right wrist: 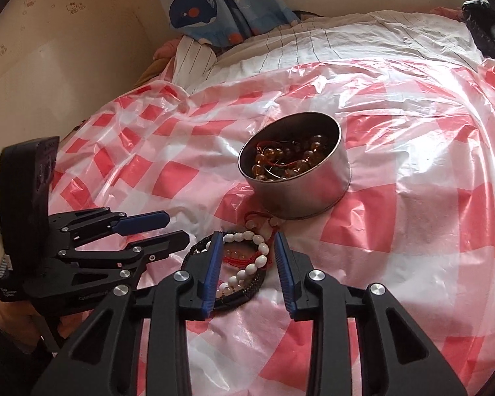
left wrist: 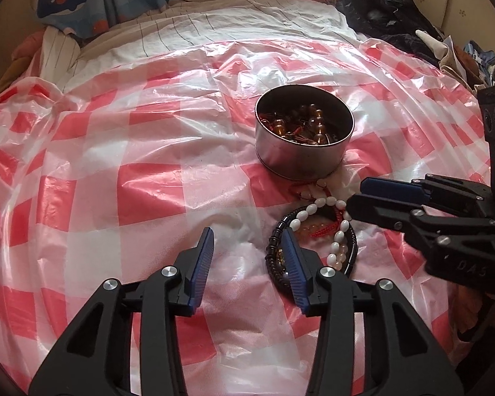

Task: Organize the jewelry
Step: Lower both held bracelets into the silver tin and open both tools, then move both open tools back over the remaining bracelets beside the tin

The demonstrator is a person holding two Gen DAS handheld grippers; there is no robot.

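Lying beside one tin (left wrist: 300, 151), three bracelets (left wrist: 338, 227), two grippers (left wrist: 249, 234) near.

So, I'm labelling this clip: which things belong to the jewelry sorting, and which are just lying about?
Job:
- round metal tin holding amber beads
- white bead bracelet
- black bead bracelet

Lying about:
- whale-print fabric
- dark clothes pile
- checked plastic sheet

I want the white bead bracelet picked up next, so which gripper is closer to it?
Right. The right gripper hangs over the white bead bracelet, open jaws straddling part of it. The left gripper sits beside the pile, open, with nothing between its fingers.
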